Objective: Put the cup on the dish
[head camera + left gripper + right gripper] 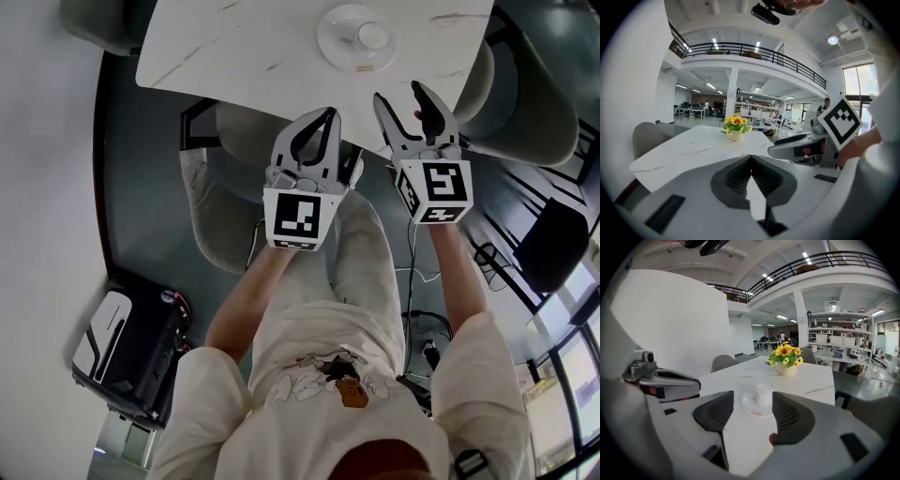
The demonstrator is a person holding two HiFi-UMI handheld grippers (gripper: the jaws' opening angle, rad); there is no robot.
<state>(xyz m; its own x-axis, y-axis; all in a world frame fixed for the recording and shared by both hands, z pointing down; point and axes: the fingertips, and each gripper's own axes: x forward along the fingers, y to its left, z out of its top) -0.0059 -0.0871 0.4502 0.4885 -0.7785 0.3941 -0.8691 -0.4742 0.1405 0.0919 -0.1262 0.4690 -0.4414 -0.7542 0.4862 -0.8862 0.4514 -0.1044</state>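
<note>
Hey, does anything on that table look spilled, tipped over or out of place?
Nothing stands out. The cup stands upright on the dish, slightly off its centre, and the flower pot beyond it is upright too. No spill shows on the table.

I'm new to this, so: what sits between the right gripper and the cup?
Only bare table, then the rim of the dish under the cup, seen past the right gripper in its own view.
</note>
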